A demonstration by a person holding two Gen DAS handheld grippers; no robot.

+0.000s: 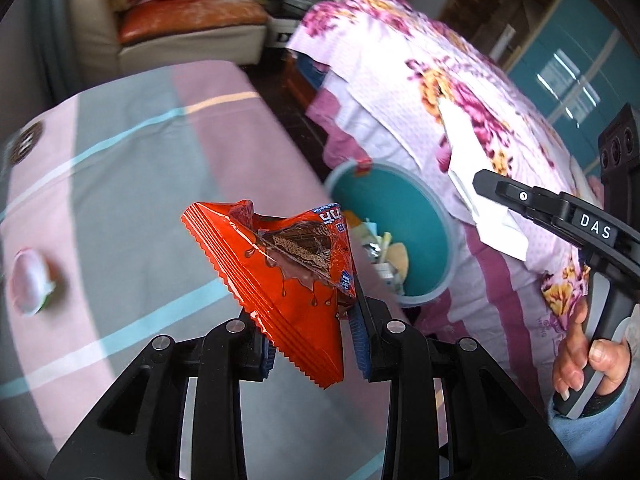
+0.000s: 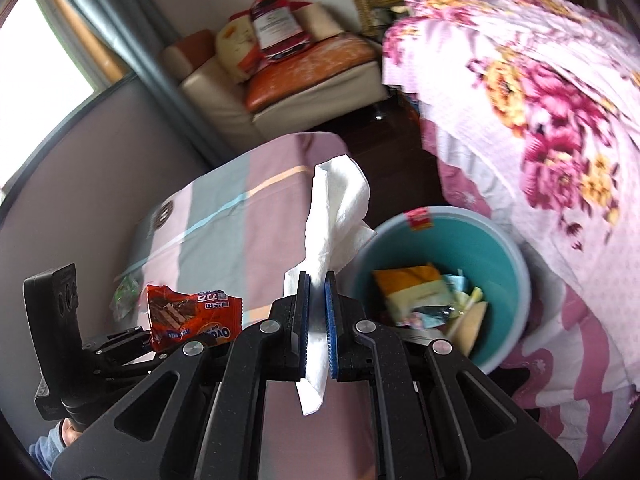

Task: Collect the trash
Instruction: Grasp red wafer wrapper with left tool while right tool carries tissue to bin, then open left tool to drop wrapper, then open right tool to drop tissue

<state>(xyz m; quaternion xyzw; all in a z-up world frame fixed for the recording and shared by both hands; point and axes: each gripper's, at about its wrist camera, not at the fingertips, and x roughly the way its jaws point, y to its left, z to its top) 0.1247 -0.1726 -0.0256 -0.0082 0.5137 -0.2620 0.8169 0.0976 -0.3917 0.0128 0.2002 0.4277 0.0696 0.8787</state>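
Both tongs are loaded up here. The left gripper (image 1: 316, 316) has its jaws pinched on an orange snack wrapper (image 1: 280, 272), which sticks up at a tilt in the middle of the left wrist view. The right gripper (image 2: 318, 312) is squeezed nearly flat on a white paper tissue (image 2: 336, 216); the sheet stands up above the blue pads (image 2: 330, 320) and a corner hangs out below them.

The teal trash bucket (image 1: 448, 240) sits right of center in both views, between the striped pink-and-grey table cloth (image 1: 120, 160) and the floral bedspread (image 1: 440, 80), already holding packets and scraps.

Only the left wrist view shows a pale pink rounded thing (image 1: 30, 284) at the far left on the cloth, plus the person's hand (image 1: 584, 356) on the other handle at lower right. The right wrist view alone shows the wrapper's printed face.
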